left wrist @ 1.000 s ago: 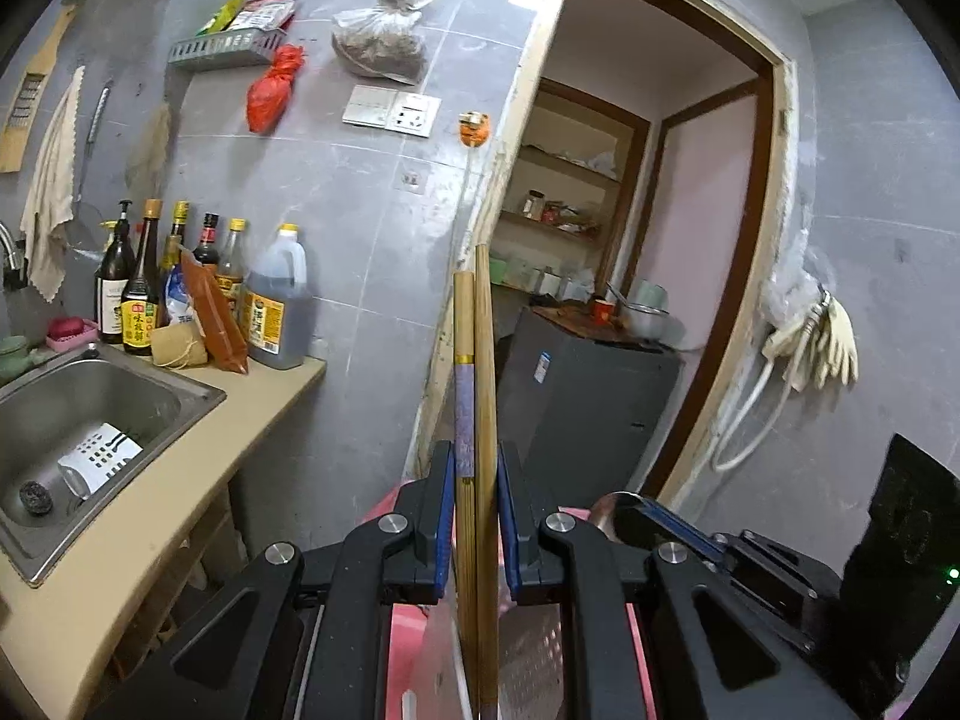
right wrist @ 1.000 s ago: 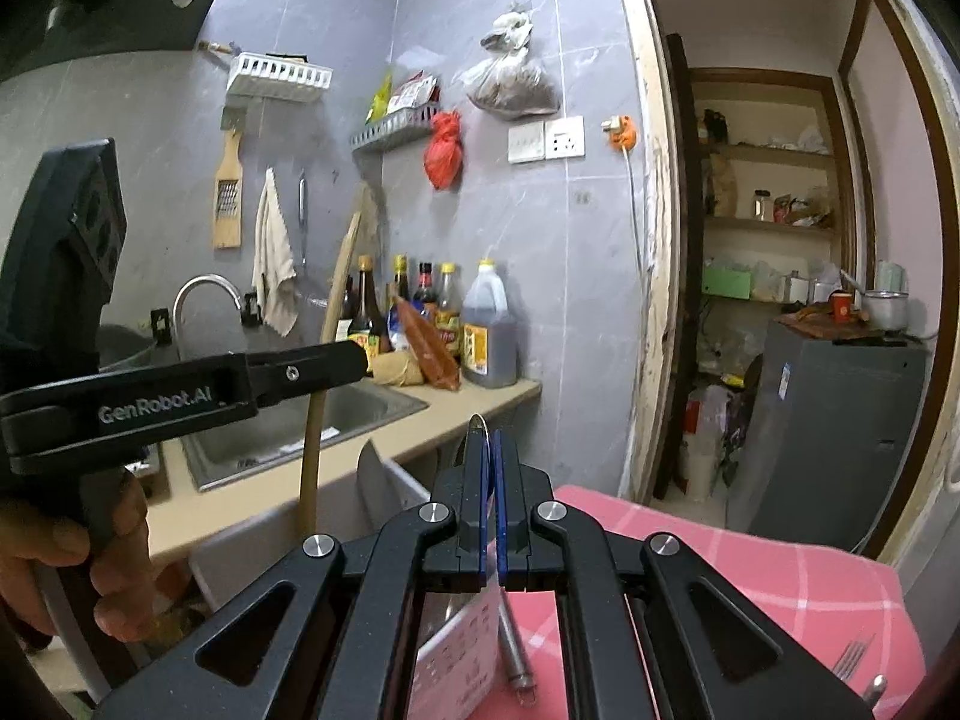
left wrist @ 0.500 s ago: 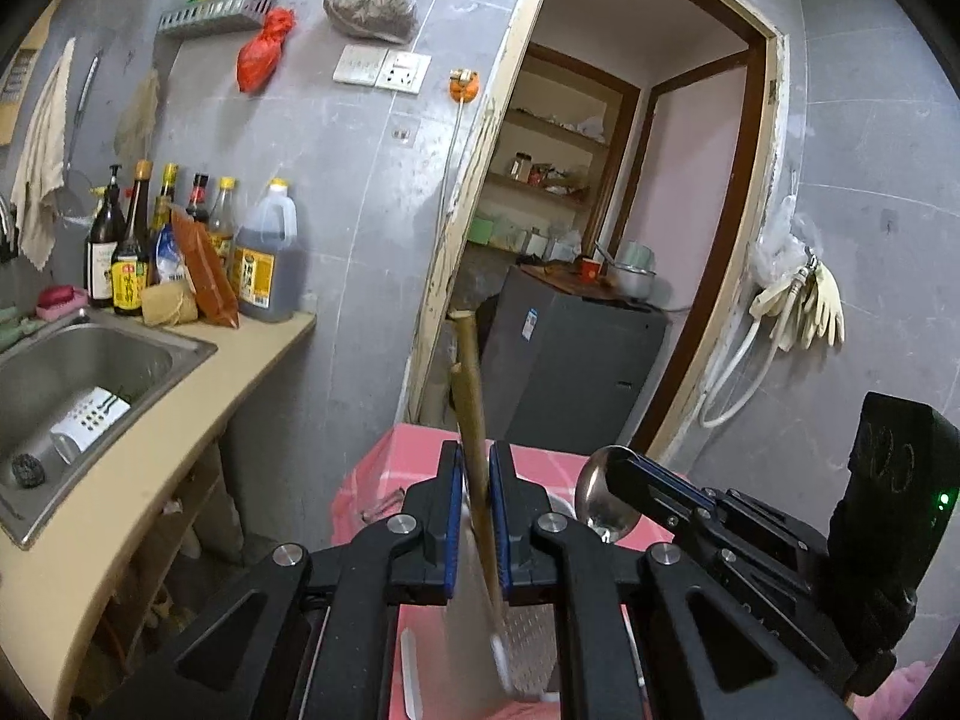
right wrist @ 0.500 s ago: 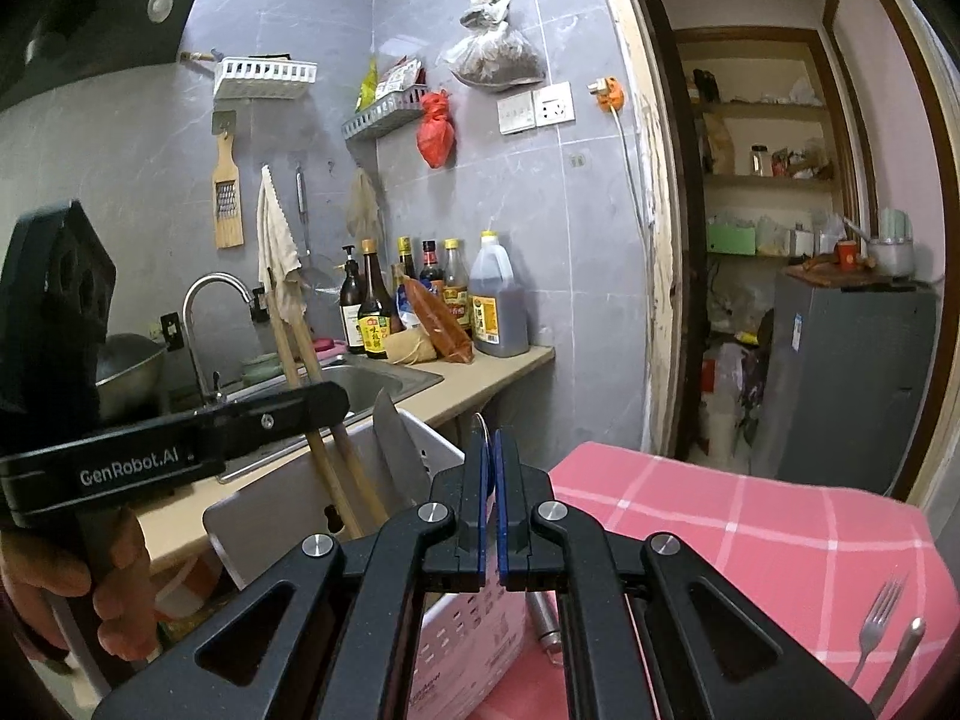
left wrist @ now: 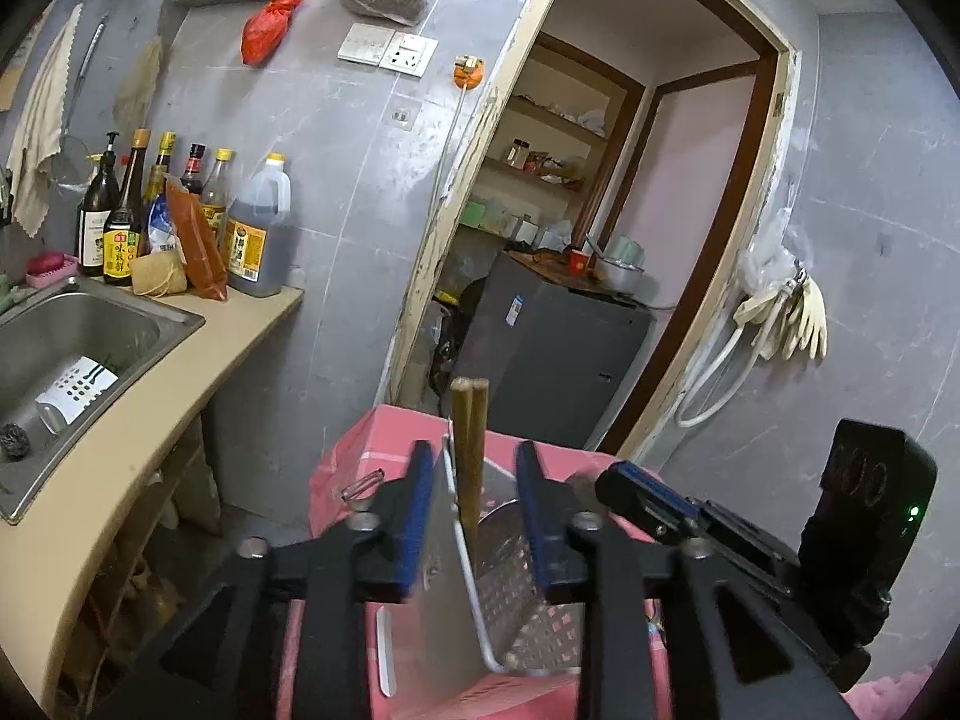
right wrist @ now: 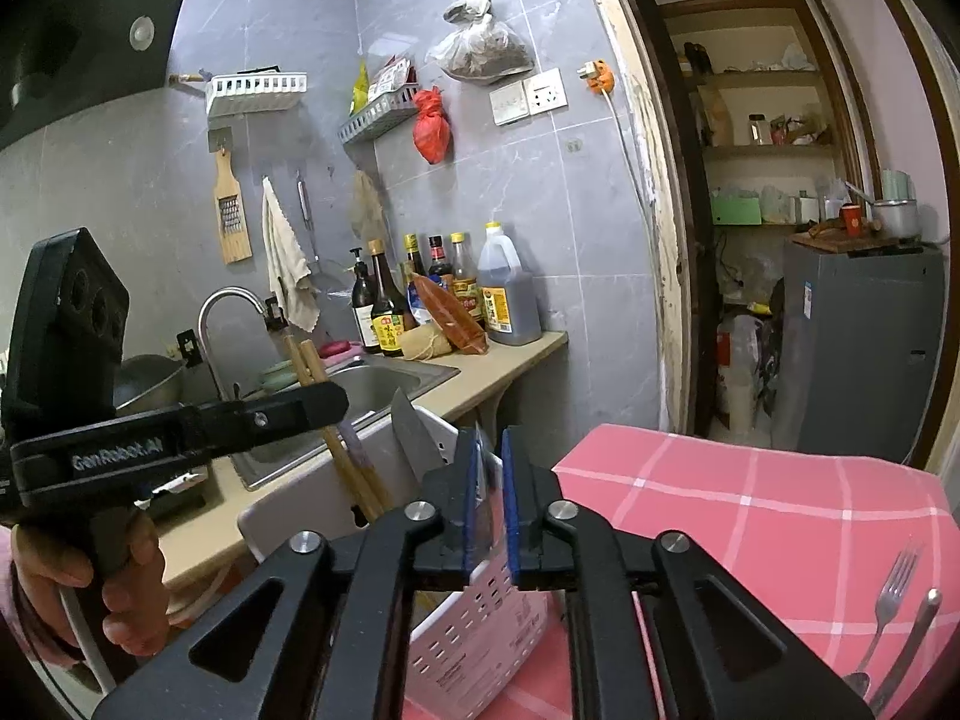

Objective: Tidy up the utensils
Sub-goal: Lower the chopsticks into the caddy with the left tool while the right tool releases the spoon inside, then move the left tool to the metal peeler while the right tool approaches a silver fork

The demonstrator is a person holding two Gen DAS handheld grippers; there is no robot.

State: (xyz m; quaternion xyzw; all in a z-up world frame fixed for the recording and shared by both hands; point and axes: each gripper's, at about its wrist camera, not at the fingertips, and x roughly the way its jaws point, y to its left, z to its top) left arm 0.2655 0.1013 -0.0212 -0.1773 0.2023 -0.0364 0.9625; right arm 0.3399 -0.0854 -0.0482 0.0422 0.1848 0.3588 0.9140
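Observation:
A pair of wooden chopsticks [left wrist: 469, 456] stands upright in the white perforated utensil holder [left wrist: 516, 600] on the pink checked table. My left gripper [left wrist: 471, 516] is open, its blue pads apart on either side of the chopsticks without touching them. In the right wrist view the chopsticks [right wrist: 342, 450] and a knife blade [right wrist: 414, 432] stick out of the holder [right wrist: 474, 618]. My right gripper [right wrist: 489, 498] is open by a narrow gap just above the holder's rim and holds nothing. The left gripper's body [right wrist: 180, 426] shows there at left.
A fork [right wrist: 894, 594] and a metal spoon handle [right wrist: 912, 636] lie on the pink tablecloth [right wrist: 750, 510] at the right. A counter with a steel sink [left wrist: 72, 336] and bottles [left wrist: 180, 222] runs along the left. A doorway and a grey cabinet [left wrist: 558, 354] lie beyond.
My left gripper has opened and let go of the chopsticks, which have dropped lower into the holder. My right gripper has opened slightly; the spoon it held is gone from its pads.

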